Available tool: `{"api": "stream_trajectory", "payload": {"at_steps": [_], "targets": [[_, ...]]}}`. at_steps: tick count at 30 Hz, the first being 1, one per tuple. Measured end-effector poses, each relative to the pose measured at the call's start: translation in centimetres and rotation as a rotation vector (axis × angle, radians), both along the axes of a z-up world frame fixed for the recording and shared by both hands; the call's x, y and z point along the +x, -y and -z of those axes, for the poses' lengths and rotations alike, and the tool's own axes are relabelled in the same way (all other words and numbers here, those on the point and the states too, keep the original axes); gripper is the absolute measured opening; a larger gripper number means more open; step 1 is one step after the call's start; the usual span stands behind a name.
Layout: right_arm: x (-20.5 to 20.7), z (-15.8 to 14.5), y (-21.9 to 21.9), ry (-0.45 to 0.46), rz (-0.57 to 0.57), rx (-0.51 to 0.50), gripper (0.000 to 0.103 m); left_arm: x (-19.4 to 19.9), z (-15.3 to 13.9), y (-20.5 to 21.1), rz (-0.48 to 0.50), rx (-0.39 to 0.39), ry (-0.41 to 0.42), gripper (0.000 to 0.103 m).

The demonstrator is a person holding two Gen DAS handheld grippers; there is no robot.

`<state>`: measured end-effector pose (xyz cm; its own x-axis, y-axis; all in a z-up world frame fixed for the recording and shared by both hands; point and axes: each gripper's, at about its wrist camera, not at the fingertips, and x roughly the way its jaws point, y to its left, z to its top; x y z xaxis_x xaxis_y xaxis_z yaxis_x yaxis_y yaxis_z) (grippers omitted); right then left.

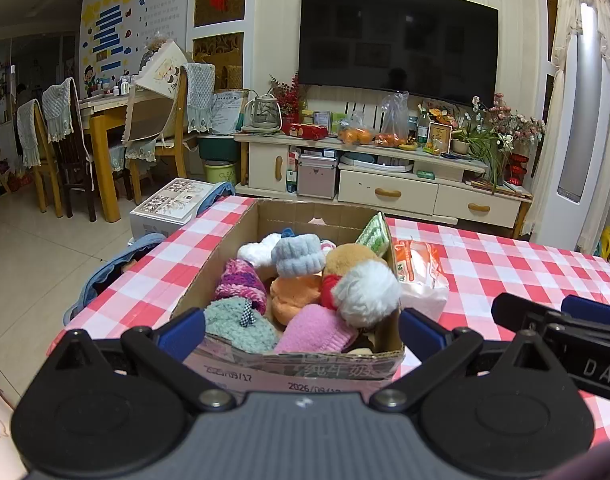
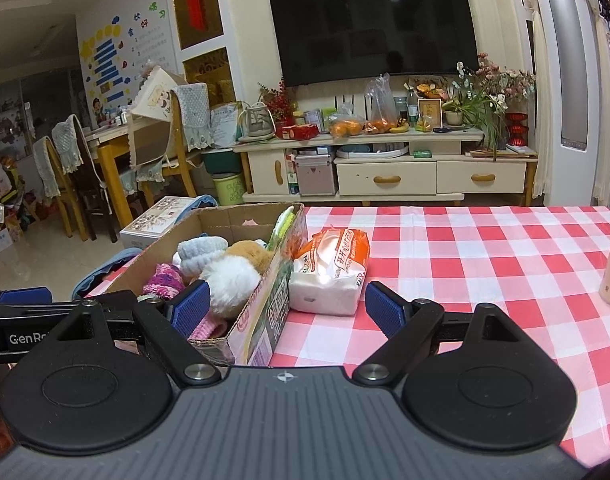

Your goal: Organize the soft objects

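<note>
Beside the full cardboard box (image 2: 261, 312), a tissue pack (image 2: 329, 276) faces both wide-open, empty tools (image 1: 301, 330) (image 2: 287, 312).

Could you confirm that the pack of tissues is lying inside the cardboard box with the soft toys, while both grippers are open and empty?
Not quite: the pack of tissues lies outside the cardboard box, on the checked tablecloth against the box's right side, as the right wrist view shows. The soft toys are indeed in the box, and the left gripper and right gripper are open and empty.
</note>
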<state>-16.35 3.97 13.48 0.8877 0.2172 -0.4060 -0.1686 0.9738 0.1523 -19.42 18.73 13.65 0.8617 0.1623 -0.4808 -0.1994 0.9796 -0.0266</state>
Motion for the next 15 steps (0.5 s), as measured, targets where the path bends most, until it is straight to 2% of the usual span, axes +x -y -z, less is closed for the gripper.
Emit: {"api": "stream_trajectory", "payload": {"at_steps": [15], "targets": [[0.3,0.12,0.34,-0.006,-0.001,0.008,0.103,0.3,0.36,0.4,-0.005,0.004,0.0,0.102]]}}
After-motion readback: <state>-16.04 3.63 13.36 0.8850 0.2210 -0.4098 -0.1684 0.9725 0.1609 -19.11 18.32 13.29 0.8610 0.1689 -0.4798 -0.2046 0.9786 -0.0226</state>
